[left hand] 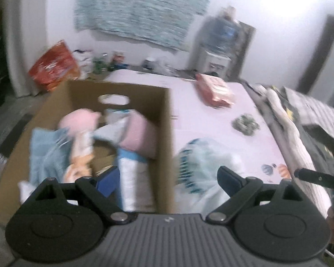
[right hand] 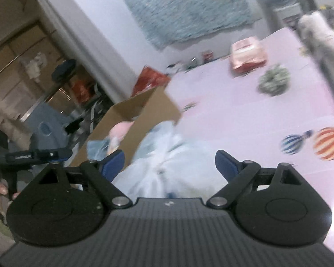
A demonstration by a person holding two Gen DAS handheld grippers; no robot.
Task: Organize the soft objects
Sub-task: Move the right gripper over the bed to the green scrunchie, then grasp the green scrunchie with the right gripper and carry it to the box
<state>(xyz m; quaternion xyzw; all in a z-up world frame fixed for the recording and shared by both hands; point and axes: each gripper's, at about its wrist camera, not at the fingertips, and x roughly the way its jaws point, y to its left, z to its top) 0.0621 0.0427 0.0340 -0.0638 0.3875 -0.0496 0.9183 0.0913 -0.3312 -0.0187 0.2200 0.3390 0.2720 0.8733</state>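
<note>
Blurred pale bag [right hand: 167, 162] partly hides cardboard box [right hand: 135, 115].

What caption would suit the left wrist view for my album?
Open left gripper above a cardboard box of soft toys and cloths, beside a pale plastic bag on the pink table.

Both grippers: ribbed grey body, black disc-shaped linkages with silver pivot screws, blue-padded fingers [right hand: 113, 162].

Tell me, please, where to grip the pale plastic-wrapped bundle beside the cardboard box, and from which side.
Probably grip the pale bundle from above, across its raised crumpled middle. It lies slumped on the pink sheet against the cardboard box, so that side seems blocked.
</note>
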